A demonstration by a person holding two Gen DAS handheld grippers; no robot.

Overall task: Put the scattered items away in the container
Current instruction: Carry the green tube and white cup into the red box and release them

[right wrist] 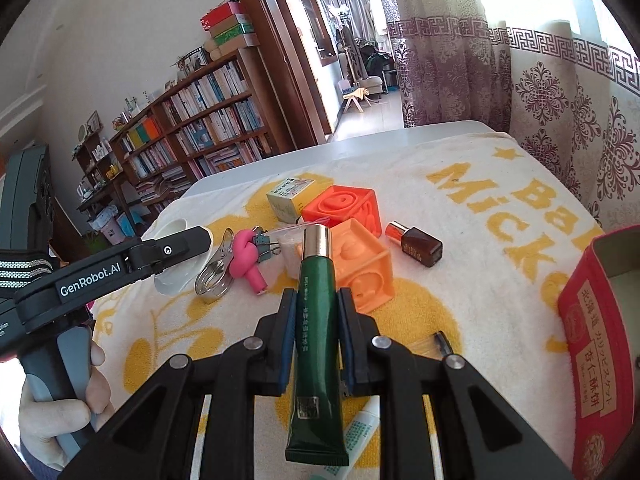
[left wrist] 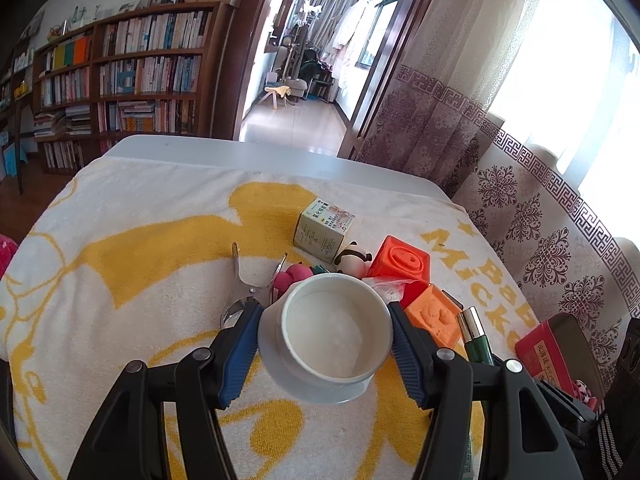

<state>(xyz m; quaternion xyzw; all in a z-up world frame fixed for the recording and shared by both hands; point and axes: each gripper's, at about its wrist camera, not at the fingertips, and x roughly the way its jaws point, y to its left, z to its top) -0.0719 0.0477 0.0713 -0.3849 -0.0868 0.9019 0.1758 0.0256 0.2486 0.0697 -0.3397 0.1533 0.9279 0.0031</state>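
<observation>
Right gripper (right wrist: pixel 316 316) fingers clamp a glossy green tube (right wrist: pixel 316 320) with metallic cap, lifted above the terry towel (right wrist: pixel 480 240). Next, judged: carry it right to the red cardboard box (right wrist: pixel 592 344), open-topped, and release. Left gripper (left wrist: pixel 324 336) fingers pinch a round white ceramic bowl (left wrist: pixel 336 328). Rubbery orange cubes (right wrist: pixel 360 264) remain on the desk.

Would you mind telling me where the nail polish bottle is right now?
In the right wrist view, the nail polish bottle lies on its side on the towel, just right of the orange blocks and left of the red box.
</observation>
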